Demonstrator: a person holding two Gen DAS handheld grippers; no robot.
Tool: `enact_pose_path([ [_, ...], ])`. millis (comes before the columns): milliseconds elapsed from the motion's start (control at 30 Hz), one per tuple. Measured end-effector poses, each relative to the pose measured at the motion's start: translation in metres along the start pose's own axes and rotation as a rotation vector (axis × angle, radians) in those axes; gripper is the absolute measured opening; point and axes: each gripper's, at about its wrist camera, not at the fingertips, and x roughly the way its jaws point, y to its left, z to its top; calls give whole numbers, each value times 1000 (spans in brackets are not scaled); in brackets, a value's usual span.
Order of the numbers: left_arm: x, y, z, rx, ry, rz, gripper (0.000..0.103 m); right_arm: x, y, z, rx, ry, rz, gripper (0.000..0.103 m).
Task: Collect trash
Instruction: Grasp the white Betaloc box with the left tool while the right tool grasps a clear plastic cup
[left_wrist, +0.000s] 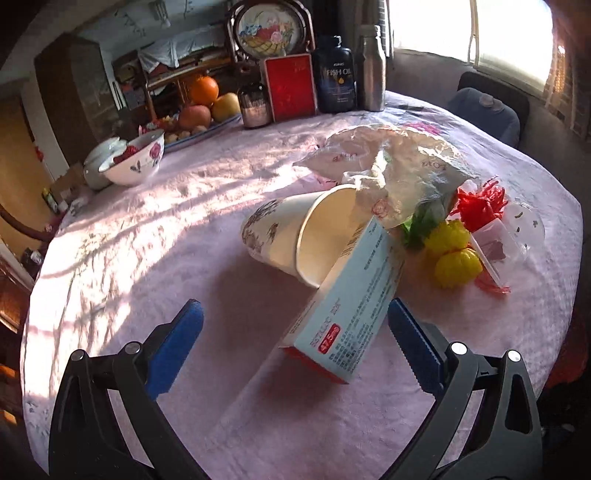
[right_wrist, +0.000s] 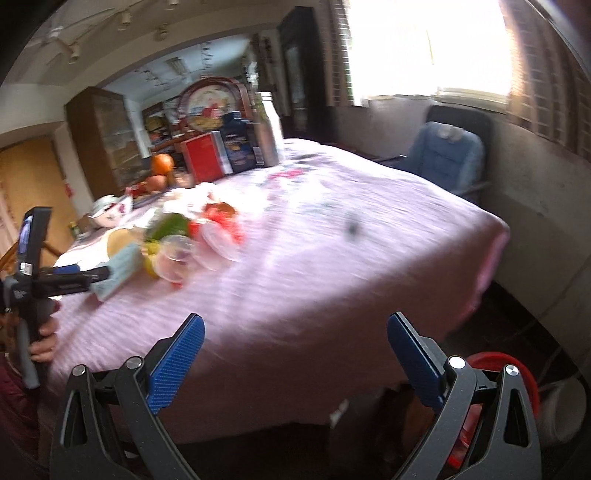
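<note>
While the left gripper (left_wrist: 295, 314) stands wide apart and empty, a pale blue carton (left_wrist: 347, 306) leans against the tipped paper cup (left_wrist: 295, 236) between its fingers. Seen from the right wrist, the right gripper (right_wrist: 295, 328) gapes empty, well apart from the cup's blurred trash pile (right_wrist: 192, 243).

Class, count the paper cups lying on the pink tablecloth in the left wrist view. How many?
2. The paper cups lie tipped on their sides, one nested inside the other, behind the blue carton. More may be hidden under the crumpled bag.

Strong daylight is admitted through the window (right_wrist: 428, 48), which is blown out. The tablecloth (left_wrist: 155, 236) is dappled with shadows. The right view is smeared by motion blur, and both are bent at the edges.
</note>
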Motion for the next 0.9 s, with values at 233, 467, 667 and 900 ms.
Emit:
enact_pose_path([
  [233,3,-16,6,91,-44,23,96,39,43,21,-49,-4,128,97],
  [467,6,-1,8,10,-31,-11,96,92,75,33,-147,27,73,81],
  [667,6,-2,7,6,-31,-19,96,121,78,43,-190,69,-4,62],
  [900,1,-9,5,47,-51,-41,96,112,63,46,-124,41,89,31],
])
